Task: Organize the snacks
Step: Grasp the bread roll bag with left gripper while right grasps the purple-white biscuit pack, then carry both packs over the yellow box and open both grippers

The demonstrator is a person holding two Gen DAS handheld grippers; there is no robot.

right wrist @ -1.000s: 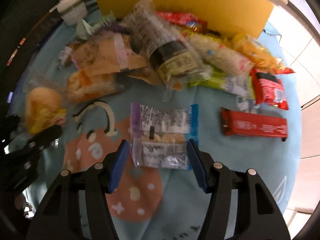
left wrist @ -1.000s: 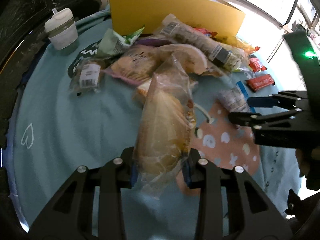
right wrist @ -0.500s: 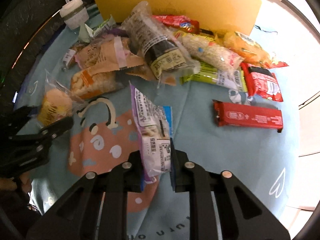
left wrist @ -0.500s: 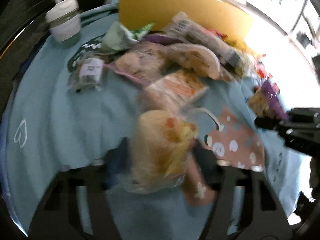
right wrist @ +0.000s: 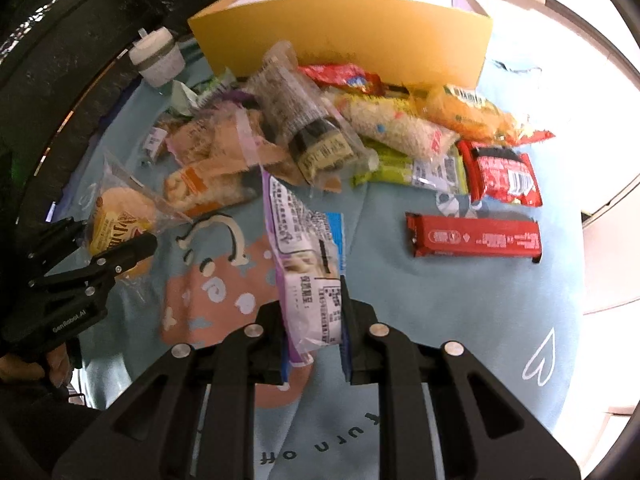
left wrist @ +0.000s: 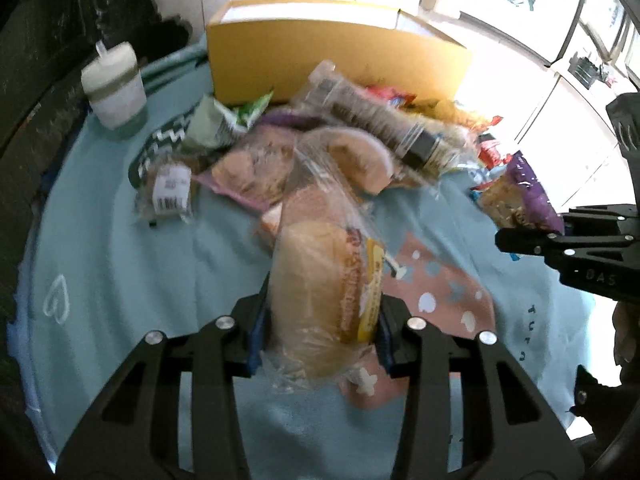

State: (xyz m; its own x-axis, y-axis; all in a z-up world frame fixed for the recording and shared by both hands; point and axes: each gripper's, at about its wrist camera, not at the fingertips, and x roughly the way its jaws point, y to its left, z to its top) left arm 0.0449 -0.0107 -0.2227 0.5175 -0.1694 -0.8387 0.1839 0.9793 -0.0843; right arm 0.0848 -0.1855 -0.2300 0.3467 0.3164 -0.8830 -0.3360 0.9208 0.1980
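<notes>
A bread bun in a clear bag (left wrist: 316,280) stands on end between my left gripper's (left wrist: 318,334) blue pads, which press its sides while the jaws are closing. The same bun (right wrist: 120,216) and left gripper (right wrist: 108,236) show at the left of the right wrist view. My right gripper (right wrist: 314,320) is shut on the lower end of a purple-and-blue cookie packet (right wrist: 304,248), held up above the cloth. In the left wrist view that packet (left wrist: 516,196) sticks out of the right gripper (left wrist: 532,226). An open yellow box (right wrist: 360,36) stands at the back.
Several snack packs lie heaped in front of the yellow box (left wrist: 340,60). A red bar (right wrist: 472,236) and a red pouch (right wrist: 504,176) lie to the right. A lidded white cup (left wrist: 114,88) stands at the back left. Everything rests on a light blue cloth (right wrist: 440,300).
My right gripper shut on the cookie packet, which lay flat, and lifted it upright off the cloth. The left gripper now holds the bun wider, around its body.
</notes>
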